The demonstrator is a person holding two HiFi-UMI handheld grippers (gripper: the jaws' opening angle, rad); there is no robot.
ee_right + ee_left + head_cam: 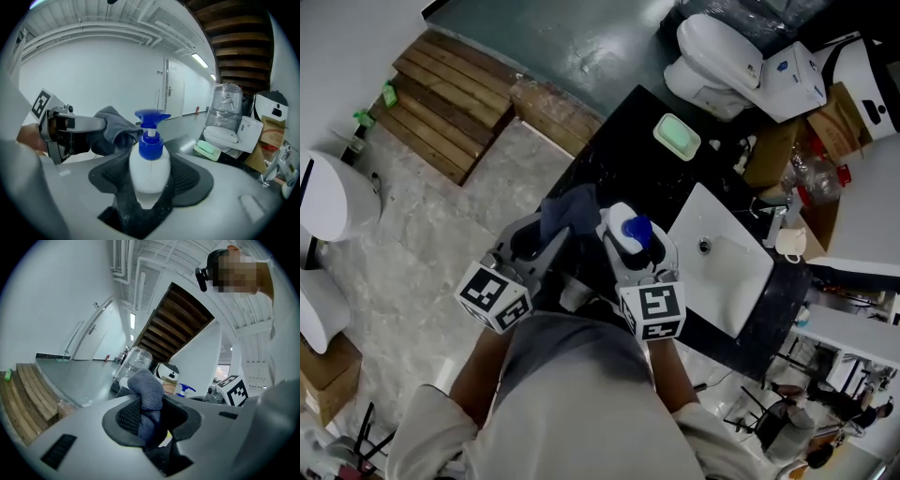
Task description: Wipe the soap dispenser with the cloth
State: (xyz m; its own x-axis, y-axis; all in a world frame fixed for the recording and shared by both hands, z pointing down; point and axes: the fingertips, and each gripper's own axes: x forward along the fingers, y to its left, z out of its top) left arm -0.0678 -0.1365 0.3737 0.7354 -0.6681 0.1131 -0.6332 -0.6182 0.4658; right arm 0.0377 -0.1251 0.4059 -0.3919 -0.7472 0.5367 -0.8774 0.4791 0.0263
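Observation:
The white soap dispenser (625,236) with a blue pump stands upright between the jaws of my right gripper (634,247), over the black counter (614,141). In the right gripper view the bottle (149,171) fills the space between the ribbed pads (187,178) of that gripper (150,183), whose jaws stand wide and open. My left gripper (562,234) is shut on a grey-blue cloth (570,208), just left of the dispenser. The cloth (147,392) bulges up out of the left gripper (151,418). From the right gripper view, the cloth (115,124) hangs close behind the pump.
A white sink basin (741,281) is set in the counter to the right. A green soap dish (677,137) lies at the counter's far end, a toilet (712,56) beyond it. Wooden steps (450,103) are at the upper left, cardboard boxes (769,150) at the right.

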